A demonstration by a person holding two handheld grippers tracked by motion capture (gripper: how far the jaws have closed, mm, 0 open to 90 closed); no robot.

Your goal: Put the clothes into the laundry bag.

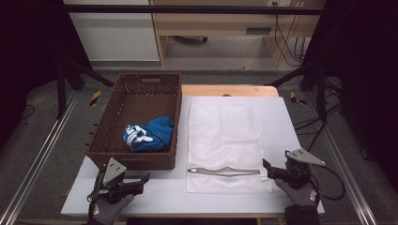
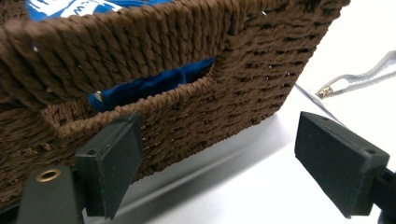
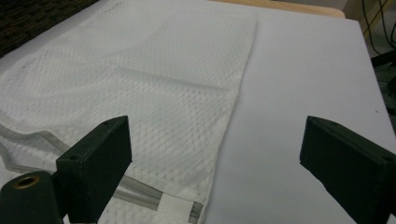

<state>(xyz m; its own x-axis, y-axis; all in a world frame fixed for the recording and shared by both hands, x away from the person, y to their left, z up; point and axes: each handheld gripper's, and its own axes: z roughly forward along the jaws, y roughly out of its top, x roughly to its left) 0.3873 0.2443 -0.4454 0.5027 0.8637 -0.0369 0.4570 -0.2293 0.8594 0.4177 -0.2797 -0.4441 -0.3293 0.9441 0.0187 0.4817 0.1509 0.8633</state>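
Mesh bag (image 1: 224, 140) (flat) between grippers

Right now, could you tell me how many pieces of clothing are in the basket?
1 that I can see: a blue garment with white print, bunched at the near right corner of the brown woven basket. Something smaller could be hidden beneath it.
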